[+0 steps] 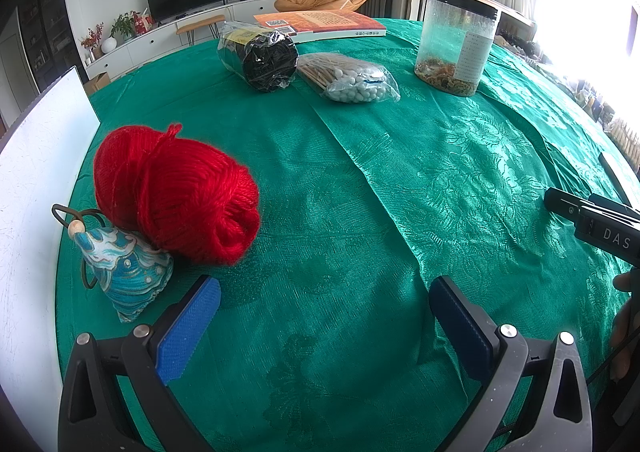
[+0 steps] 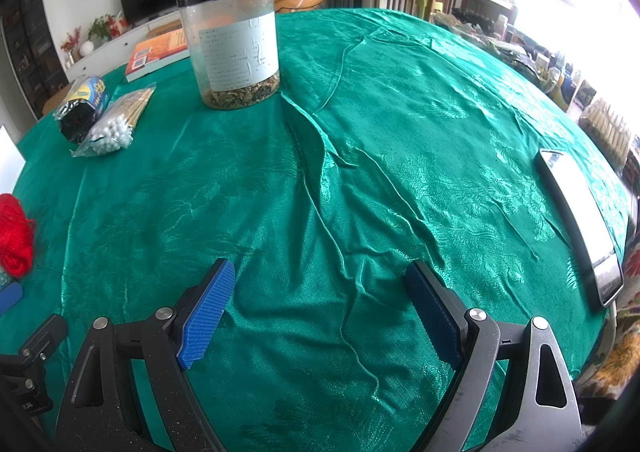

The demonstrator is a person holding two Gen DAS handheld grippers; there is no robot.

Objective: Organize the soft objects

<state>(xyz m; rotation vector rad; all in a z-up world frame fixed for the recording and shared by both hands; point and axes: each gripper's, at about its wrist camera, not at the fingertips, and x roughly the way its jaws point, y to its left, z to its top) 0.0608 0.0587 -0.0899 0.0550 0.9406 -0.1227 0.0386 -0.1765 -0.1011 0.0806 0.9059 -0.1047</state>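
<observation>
Left wrist view: yarn (image 1: 176, 193) sits on the cloth (image 1: 360, 211) ahead-left of my left gripper (image 1: 324, 308), touching the pouch (image 1: 126, 278) beside the white box (image 1: 36, 187). Both grippers gape wide, empty. I judge I should swing left and pinch the yarn across its middle, clear of the pouch. Right gripper (image 2: 320, 304) hovers over bare cloth. Jar (image 2: 232, 39), swabs (image 1: 348, 77), black roll (image 1: 260, 55) and book (image 1: 320, 23) lie well apart, so nothing blocks me.

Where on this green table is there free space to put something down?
The widest bare tablecloth lies between the jar and the phone. It is crowded at the left edge, where the red yarn touches a blue pouch.
</observation>
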